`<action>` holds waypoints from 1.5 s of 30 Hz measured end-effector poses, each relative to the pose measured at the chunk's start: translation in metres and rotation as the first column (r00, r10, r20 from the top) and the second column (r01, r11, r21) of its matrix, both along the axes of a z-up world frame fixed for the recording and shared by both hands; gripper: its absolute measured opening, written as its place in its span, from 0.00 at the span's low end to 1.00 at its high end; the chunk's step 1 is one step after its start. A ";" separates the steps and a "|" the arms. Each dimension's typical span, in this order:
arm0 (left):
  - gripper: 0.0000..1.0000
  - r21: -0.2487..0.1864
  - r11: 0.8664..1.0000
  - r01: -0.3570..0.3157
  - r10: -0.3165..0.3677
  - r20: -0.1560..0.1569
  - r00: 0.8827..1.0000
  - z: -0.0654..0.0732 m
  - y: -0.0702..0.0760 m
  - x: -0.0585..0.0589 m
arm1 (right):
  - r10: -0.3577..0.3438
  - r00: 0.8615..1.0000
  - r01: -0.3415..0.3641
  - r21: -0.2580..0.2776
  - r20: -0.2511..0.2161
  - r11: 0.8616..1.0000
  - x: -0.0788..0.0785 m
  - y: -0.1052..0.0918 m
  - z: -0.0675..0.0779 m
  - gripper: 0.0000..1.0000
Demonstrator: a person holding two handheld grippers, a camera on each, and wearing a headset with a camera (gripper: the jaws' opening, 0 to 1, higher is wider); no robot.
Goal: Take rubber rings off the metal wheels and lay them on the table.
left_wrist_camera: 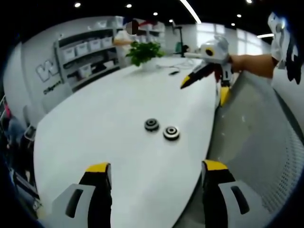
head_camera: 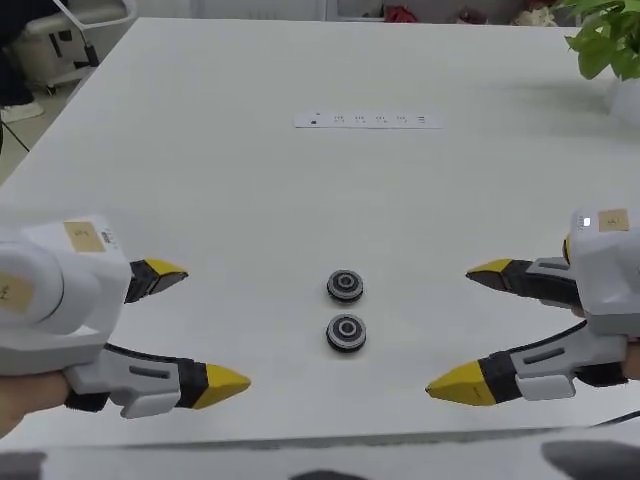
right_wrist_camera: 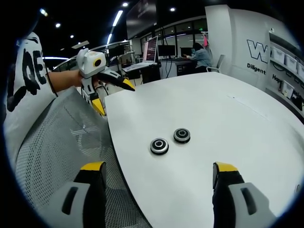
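Plainly, left gripper (head_camera: 216, 326) and right gripper (head_camera: 448, 332) gape empty beside metal wheels (head_camera: 345, 286), rubber rings (head_camera: 330, 334) indistinct.

Open table (head_camera: 250, 200) around wheels (head_camera: 346, 333) (all sides)

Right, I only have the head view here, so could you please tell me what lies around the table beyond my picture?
Observer: In the right gripper view, a person sits at a desk with screens past the far end of the table.
Operator: Thank you. And on the opposite side?
Observer: The left gripper view shows wall shelving lined with storage bins.
Operator: And what is off the table's near edge?
Observer: A grey mesh surface runs right alongside that edge. I cannot tell what it belongs to.
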State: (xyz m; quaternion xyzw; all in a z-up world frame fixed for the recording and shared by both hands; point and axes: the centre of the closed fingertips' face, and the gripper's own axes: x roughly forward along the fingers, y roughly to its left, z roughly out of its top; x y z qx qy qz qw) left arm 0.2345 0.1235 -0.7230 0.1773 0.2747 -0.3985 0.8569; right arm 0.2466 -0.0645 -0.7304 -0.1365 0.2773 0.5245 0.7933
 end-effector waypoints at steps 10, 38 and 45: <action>0.78 0.006 1.000 0.013 -0.013 0.005 1.000 0.000 -0.002 0.005 | 0.004 1.000 -0.004 0.016 -0.001 1.000 0.005 0.001 0.001 0.87; 0.72 0.019 0.995 0.102 -0.102 0.016 0.995 -0.005 -0.018 0.027 | 0.079 0.996 -0.081 0.052 0.037 0.995 0.030 0.018 0.003 0.72; 0.70 0.010 0.993 0.117 -0.117 0.016 0.993 -0.003 -0.023 0.034 | 0.122 0.992 -0.123 0.028 0.044 0.992 0.032 0.023 -0.004 0.69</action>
